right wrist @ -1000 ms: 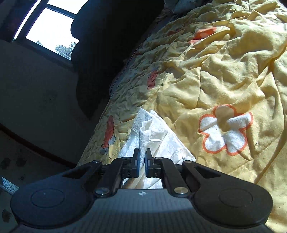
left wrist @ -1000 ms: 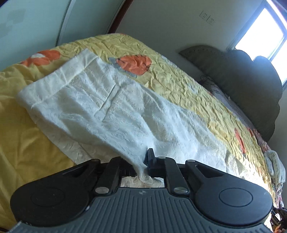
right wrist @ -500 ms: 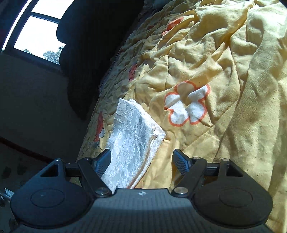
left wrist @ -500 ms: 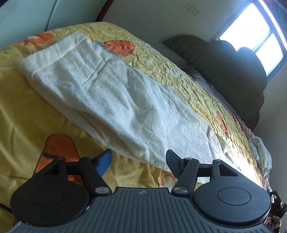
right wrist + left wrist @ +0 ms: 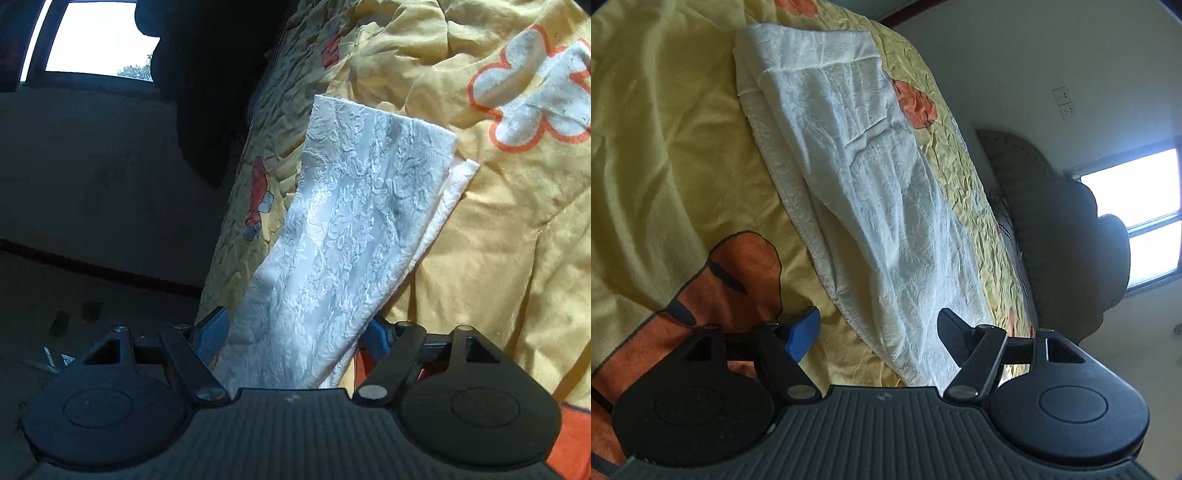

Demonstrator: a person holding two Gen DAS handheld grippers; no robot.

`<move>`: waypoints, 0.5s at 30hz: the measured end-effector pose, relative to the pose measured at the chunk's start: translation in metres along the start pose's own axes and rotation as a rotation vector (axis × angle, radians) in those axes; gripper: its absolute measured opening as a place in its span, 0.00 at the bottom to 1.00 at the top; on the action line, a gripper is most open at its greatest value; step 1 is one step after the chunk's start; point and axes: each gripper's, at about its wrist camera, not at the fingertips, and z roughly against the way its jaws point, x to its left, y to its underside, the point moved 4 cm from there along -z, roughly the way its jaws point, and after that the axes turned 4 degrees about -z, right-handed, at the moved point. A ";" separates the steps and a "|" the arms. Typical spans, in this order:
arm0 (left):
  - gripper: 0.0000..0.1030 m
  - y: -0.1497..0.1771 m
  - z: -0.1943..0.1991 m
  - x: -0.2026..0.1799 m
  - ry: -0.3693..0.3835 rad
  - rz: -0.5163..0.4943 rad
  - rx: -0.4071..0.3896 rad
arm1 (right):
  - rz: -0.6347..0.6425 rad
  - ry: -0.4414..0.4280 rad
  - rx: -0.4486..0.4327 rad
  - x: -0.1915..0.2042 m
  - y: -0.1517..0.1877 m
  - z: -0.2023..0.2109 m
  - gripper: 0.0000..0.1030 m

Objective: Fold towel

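Both your grippers have let go of the white towel (image 5: 871, 206) since a second ago, and it now lies as a long narrow strip on the yellow bedspread (image 5: 665, 155). Your left gripper (image 5: 877, 328) and right gripper (image 5: 295, 332) hover with fingers wide apart, one at each short end. The long axis runs straight ahead of both grippers, so neither is nearer.

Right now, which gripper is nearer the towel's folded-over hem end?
Left. The left gripper sits open at the towel's near end, with the hem end at the far end. The right gripper is open at the opposite end.
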 end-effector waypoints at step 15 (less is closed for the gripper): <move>0.17 -0.033 -0.020 -0.008 -0.186 -0.115 -0.151 | 0.033 0.111 -0.339 -0.003 -0.032 0.018 0.08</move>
